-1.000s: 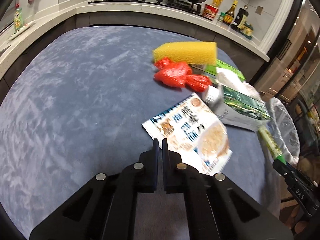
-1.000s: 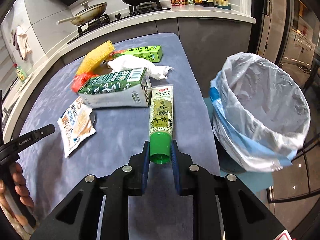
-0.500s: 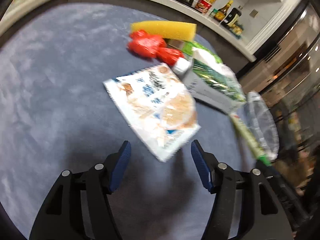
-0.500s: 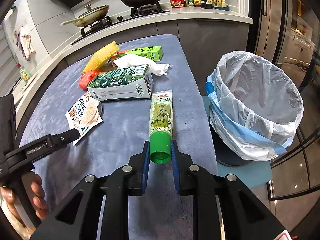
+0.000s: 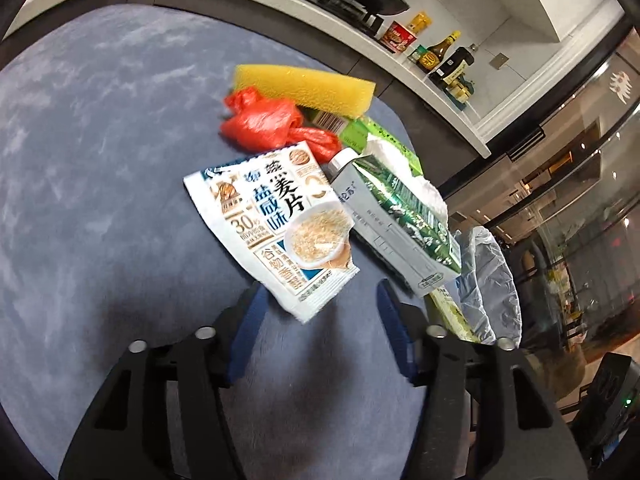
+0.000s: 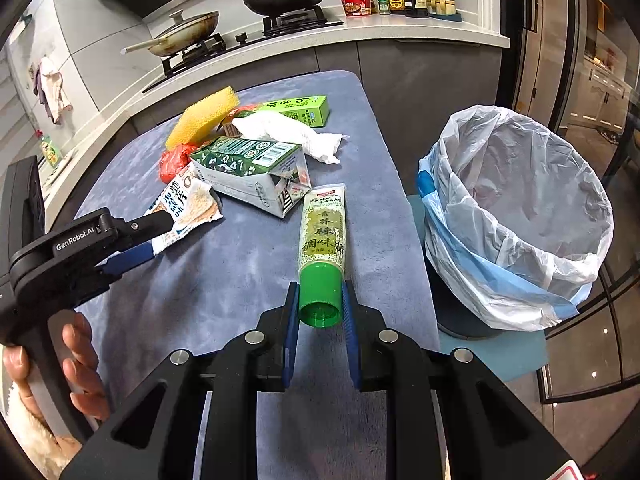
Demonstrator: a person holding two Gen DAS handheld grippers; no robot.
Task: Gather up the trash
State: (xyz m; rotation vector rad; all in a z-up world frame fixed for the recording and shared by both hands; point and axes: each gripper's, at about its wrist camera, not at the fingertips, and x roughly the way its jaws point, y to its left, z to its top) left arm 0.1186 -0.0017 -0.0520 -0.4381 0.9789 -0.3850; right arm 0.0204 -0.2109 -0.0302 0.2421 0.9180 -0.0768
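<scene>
- Kitchen setup: blue tabletop (image 6: 224,280) with trash piled at the far end, lined bin (image 6: 516,216) off its right edge.
- Left gripper (image 5: 316,320): jaws have just been closing and are not yet pinching; the oatmeal packet (image 5: 276,220) corner lies between them. Get further over that corner first.
- Right gripper (image 6: 320,312) is clamped on the green-capped tube (image 6: 322,240); lift it level and drop it in the bin.
</scene>
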